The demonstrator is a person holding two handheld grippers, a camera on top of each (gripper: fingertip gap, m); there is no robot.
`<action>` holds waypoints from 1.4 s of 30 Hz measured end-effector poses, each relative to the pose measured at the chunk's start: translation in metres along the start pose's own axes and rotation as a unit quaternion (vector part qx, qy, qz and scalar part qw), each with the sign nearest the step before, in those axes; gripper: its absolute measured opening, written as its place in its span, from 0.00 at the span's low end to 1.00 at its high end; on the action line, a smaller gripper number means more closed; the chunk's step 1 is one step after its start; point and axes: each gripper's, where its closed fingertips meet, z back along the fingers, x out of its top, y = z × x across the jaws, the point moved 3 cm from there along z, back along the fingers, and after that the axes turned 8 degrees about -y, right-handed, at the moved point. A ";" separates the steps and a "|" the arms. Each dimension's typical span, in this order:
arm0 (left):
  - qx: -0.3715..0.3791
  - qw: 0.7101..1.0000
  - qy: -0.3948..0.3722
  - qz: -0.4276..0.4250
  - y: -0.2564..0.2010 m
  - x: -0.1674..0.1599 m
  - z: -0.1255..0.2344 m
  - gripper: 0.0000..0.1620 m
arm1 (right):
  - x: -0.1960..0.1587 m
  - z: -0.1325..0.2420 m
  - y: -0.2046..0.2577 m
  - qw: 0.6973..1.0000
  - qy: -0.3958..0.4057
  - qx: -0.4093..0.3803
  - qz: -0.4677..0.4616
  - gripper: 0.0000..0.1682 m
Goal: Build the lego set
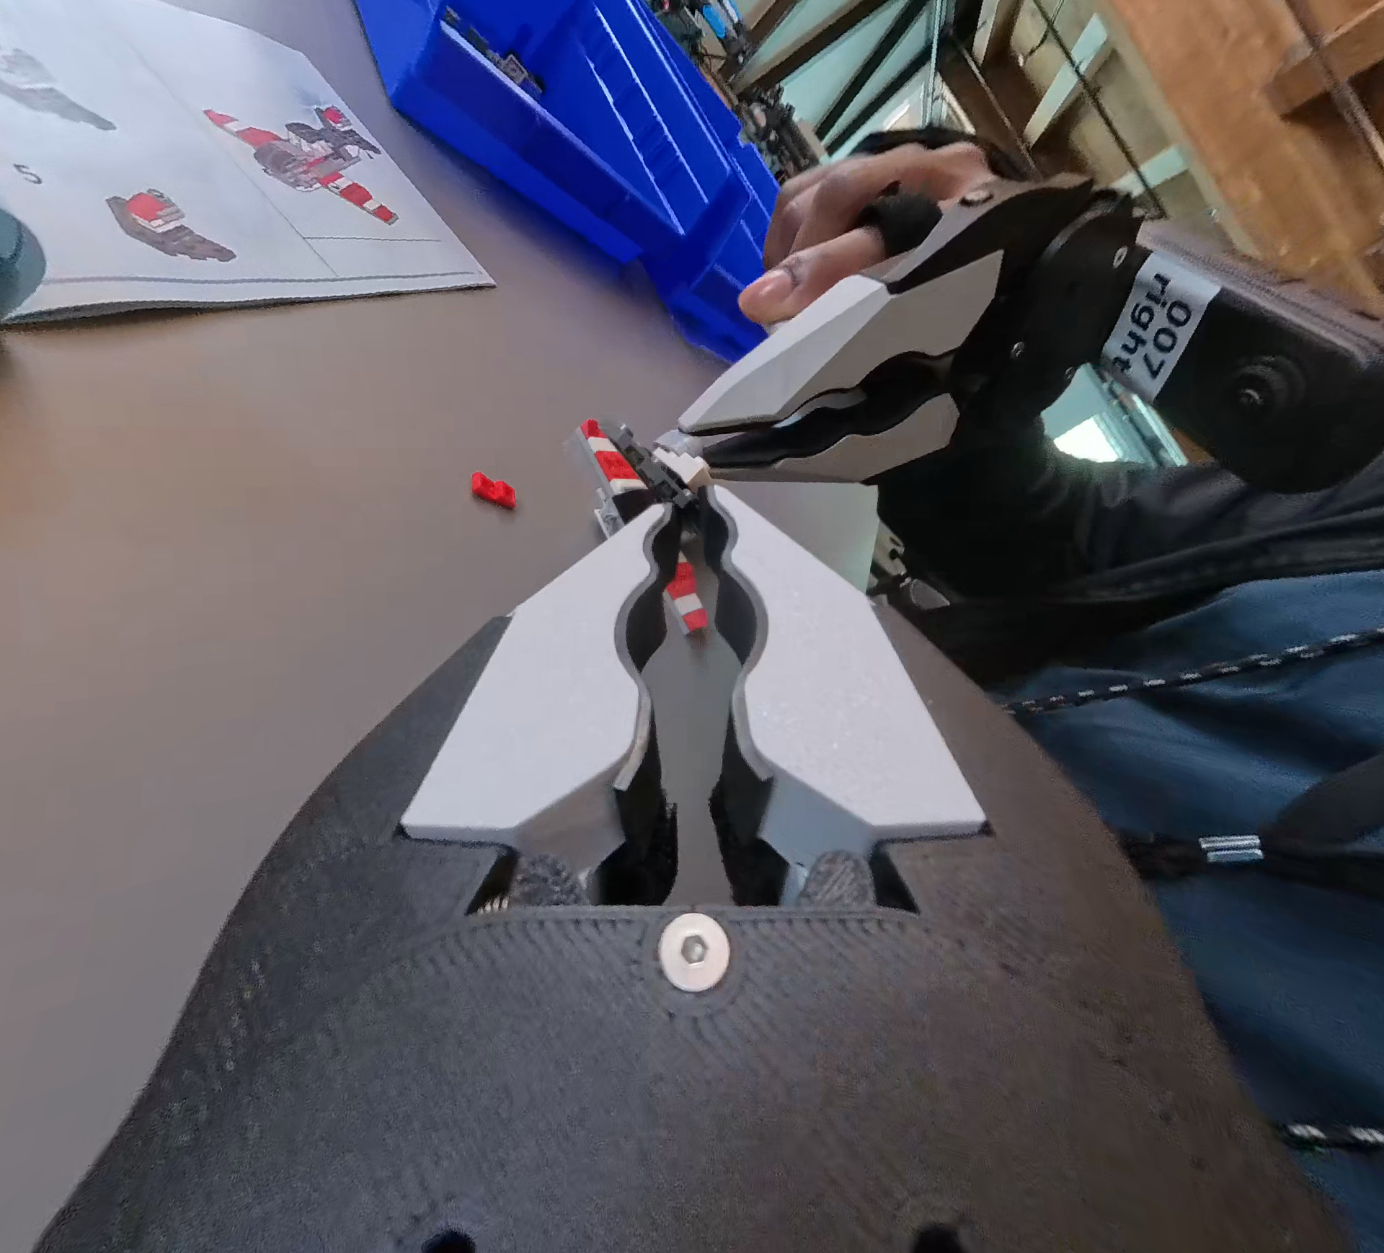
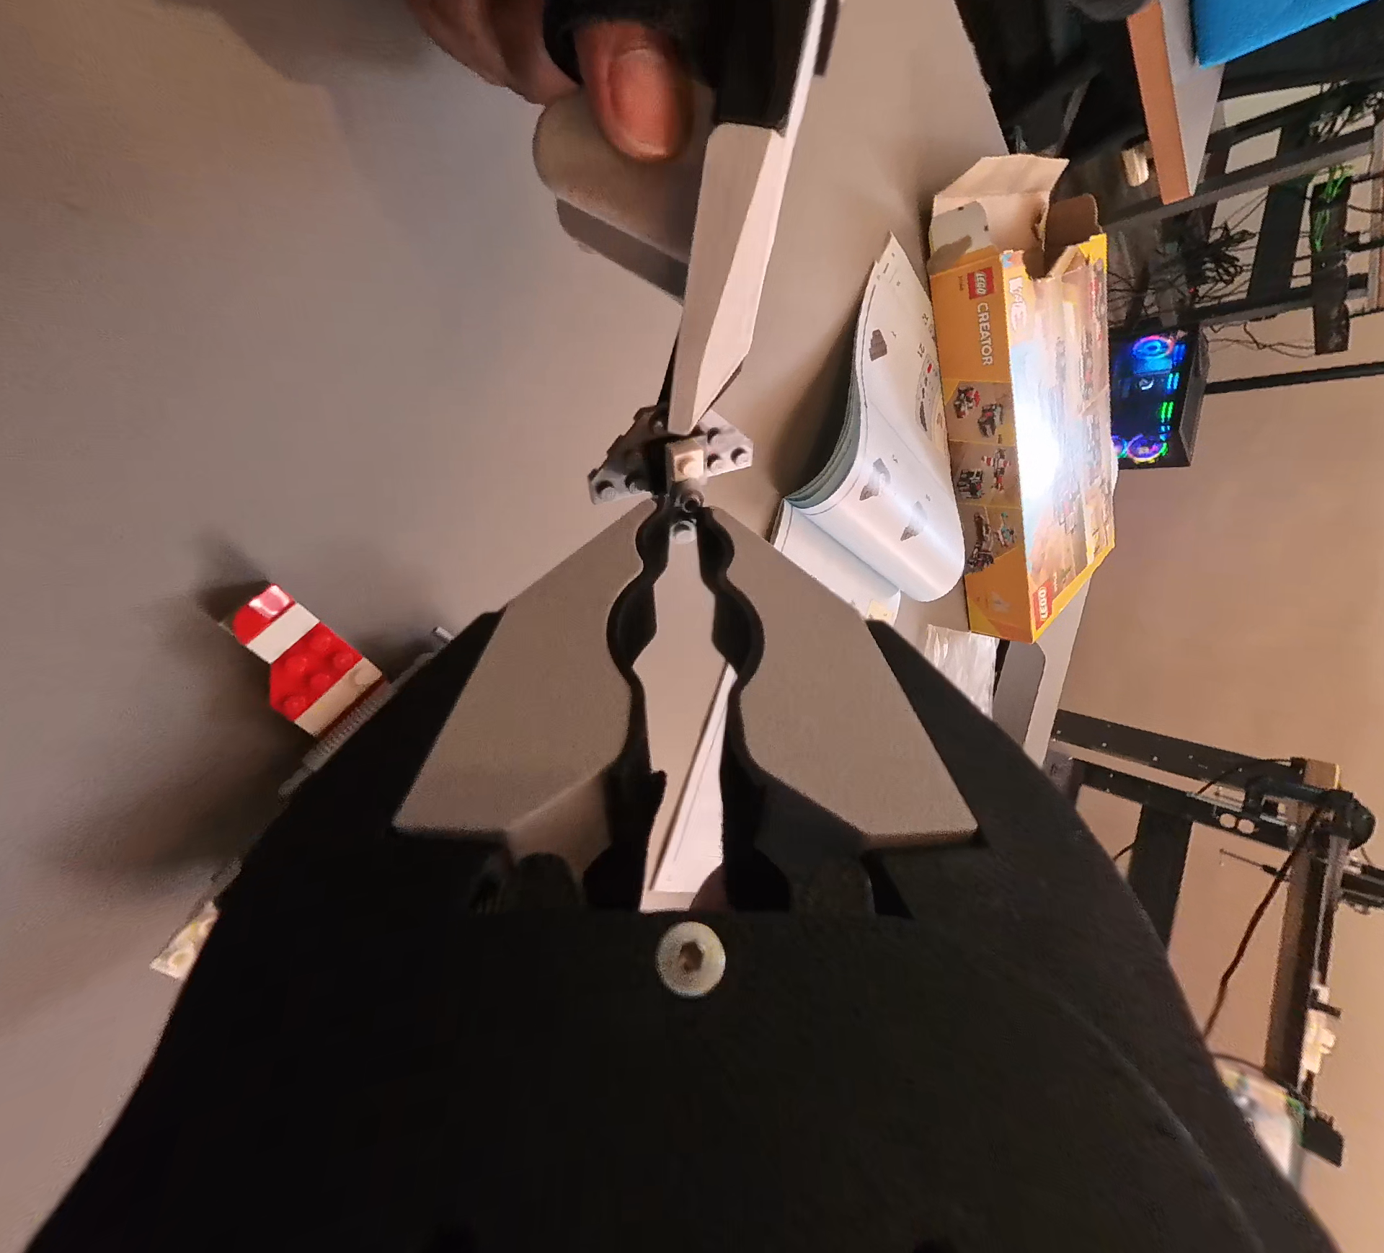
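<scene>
The partly built lego model [image 1: 618, 464], with red-and-white striped wings and a grey body, is held just above the brown table. My left gripper [image 1: 685, 509] is shut on the model's body; one striped wing [image 1: 689, 599] shows between its fingers. My right gripper [image 1: 678, 447] comes in from the right, shut on a small grey piece [image 1: 685, 464] pressed against the model. In the right wrist view my right gripper [image 2: 680, 514] pinches that small dark grey piece [image 2: 683, 519] at the grey body [image 2: 678, 460]. The left gripper [image 2: 689, 419] meets it from above. A striped wing [image 2: 299, 655] shows at left.
A loose red plate [image 1: 494, 489] lies on the table left of the model. The open instruction booklet [image 1: 187, 168] lies at far left, blue bins [image 1: 562, 93] behind it. A yellow lego box [image 2: 1026, 430] stands beside the booklet [image 2: 891, 468]. A person's hands hold both grippers. Left and right tips are no more than a few centimetres apart.
</scene>
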 end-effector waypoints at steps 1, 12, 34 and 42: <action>0.000 1.000 0.006 -0.008 -0.001 -0.001 0.000 0.03 | 0.000 0.000 0.001 1.000 0.001 0.004 0.008 0.04; -0.016 0.999 0.008 -0.034 -0.008 -0.001 -0.001 0.03 | 0.005 0.007 0.002 0.998 0.003 0.003 0.067 0.04; -0.030 0.999 -0.016 0.015 -0.008 0.001 -0.004 0.06 | 0.004 0.009 -0.001 0.996 0.017 -0.013 0.086 0.04; -0.036 0.998 -0.024 0.042 -0.007 0.001 -0.004 0.08 | 0.005 0.009 -0.002 0.996 0.017 -0.018 0.090 0.04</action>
